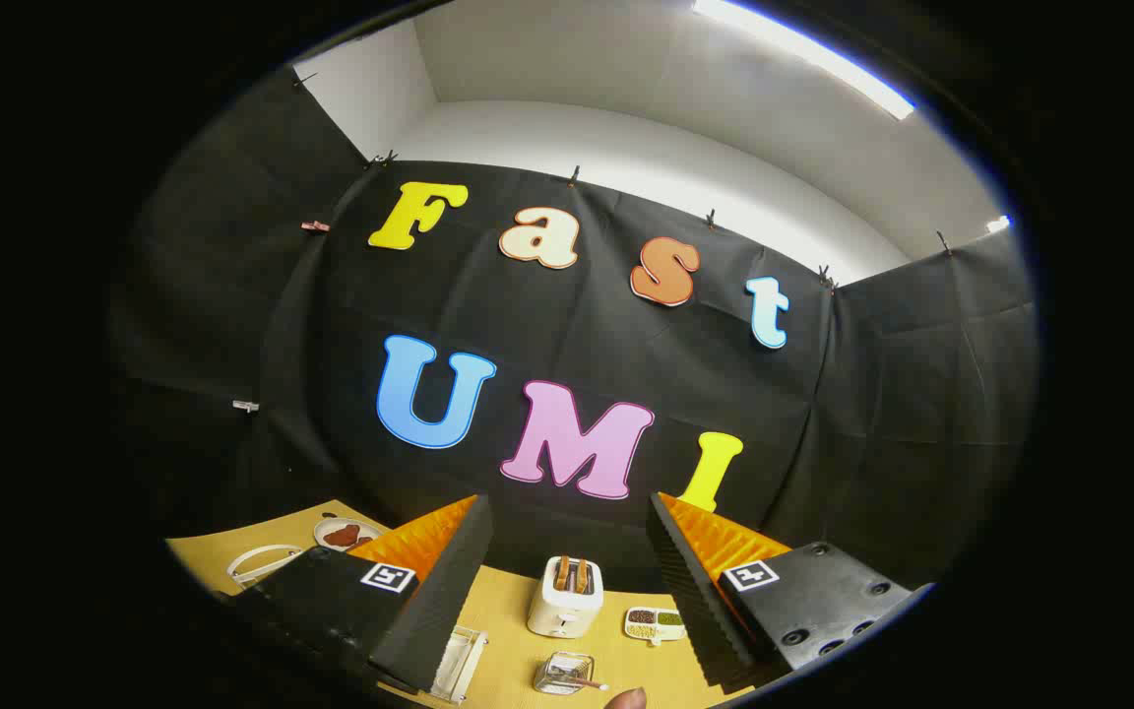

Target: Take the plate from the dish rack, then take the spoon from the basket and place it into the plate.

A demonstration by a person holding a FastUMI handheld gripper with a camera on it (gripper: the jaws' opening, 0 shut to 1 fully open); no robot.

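Gripper (567, 571): fingers spread wide, nothing between them, raised above a tan table (508, 601). Ahead, between the fingers: white toaster (564, 596) with two slices in its slots; nearer, small clear basket (563, 674) holding the spoon (585, 680); clear dish rack (457, 666) by the left finger, plate within not discernible; divided dish of grains (655, 622) by the right finger. Beyond the left finger: plate of brown food (345, 535), white-rimmed container (262, 563); fingertip of a person (626, 699) at the near edge.
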